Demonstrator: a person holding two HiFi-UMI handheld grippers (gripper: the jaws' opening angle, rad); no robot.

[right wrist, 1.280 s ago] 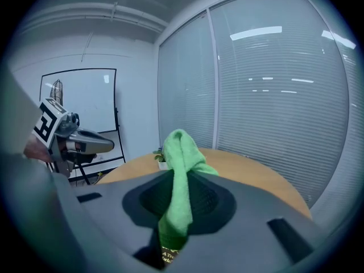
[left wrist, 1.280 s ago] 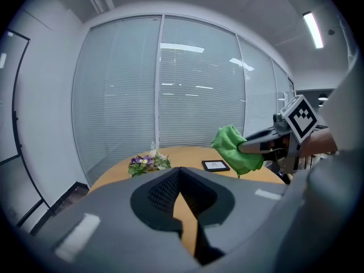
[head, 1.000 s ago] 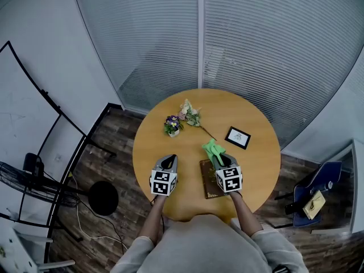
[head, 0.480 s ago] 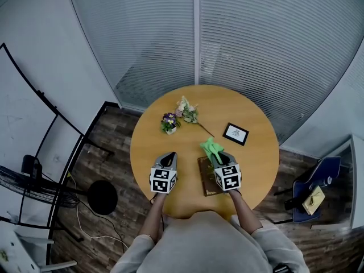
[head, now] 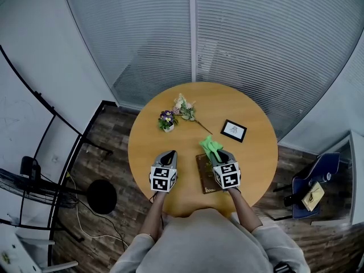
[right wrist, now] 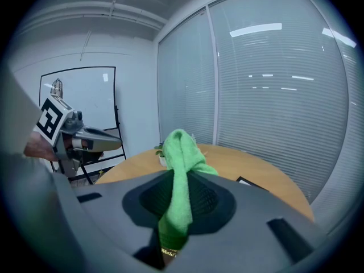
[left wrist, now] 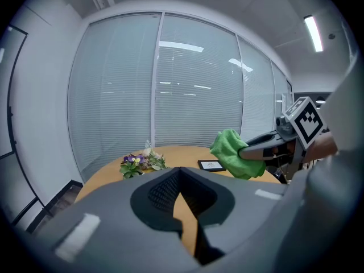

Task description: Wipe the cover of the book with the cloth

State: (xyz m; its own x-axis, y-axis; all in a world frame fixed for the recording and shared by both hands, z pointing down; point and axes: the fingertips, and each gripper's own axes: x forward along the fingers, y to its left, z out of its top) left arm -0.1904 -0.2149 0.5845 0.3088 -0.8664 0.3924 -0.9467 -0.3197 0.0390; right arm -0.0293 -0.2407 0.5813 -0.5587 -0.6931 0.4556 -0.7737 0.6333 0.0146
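- Head view: steeply down from above the person, high enough to take in the whole round desk [head: 149, 144].
- Left gripper view: low, close behind its own jaws, facing across the desk toward the blinds [left wrist: 193, 84]; the right hand-held gripper [left wrist: 250, 151] shows at its right.
- Right gripper view: set likewise, with the left hand-held gripper [right wrist: 116, 141] at its left.
- All three share the desk top, flowers [head: 166, 119] and small frame [head: 234, 130].

The left gripper [head: 168, 154] and right gripper [head: 220, 156] have grey moulded housings that taper to a point. Each carries a white cube, the left cube [head: 163, 181] and the right cube [head: 227, 177], printed with black square markers. The jaw recess is dark, with ribbed black pads [left wrist: 162, 191]. Pale rectangular patches [left wrist: 78, 236] mark the housing top. The operator wears a grey top [head: 205, 244]; its sleeves [head: 273, 248] end short of the wrists.
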